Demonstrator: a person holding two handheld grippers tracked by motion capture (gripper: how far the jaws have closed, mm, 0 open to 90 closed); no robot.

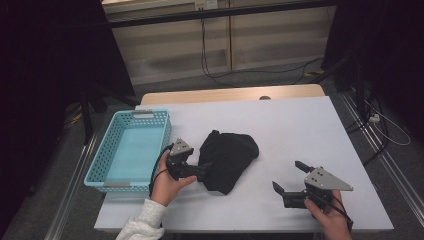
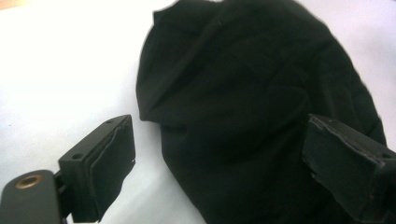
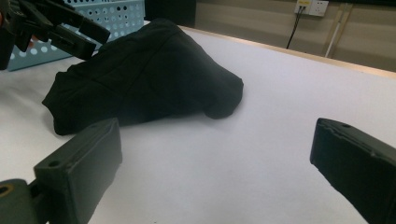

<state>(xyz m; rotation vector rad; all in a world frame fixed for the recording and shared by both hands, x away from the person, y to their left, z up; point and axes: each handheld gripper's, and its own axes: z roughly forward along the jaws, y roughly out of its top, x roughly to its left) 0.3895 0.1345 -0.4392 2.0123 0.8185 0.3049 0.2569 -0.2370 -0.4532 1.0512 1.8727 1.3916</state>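
lay bunched in a soft heap near the middle of the white table point(image 1: 300, 125), the black cloth point(image 1: 227, 160), with the turquoise basket point(image 1: 107, 170) just beside it on the left and empty as far as could be seen. met the cloth's left edge, the left gripper point(image 1: 202, 171), jaws spread wide in its own view with the dark folds point(image 2: 243, 93) lying between and ahead of them, nothing pinched yet. hovered well apart at the table's right front, the right gripper point(image 1: 287, 180), likewise spread with bare table between the pads and the cloth point(image 3: 140, 79) off ahead. looked like the start of a grab, probably toward the basket, though only a guess. could go wrong in a few ways from here: closing on just the top fold might lift a single layer and let the rest unroll and drag over the table; a shallow bite at the edge might slip out under the fabric's weight; a trailing tail could snag on the basket rim and hang outside; pressing too low might scrape a pad along the tabletop rather than gather cloth.
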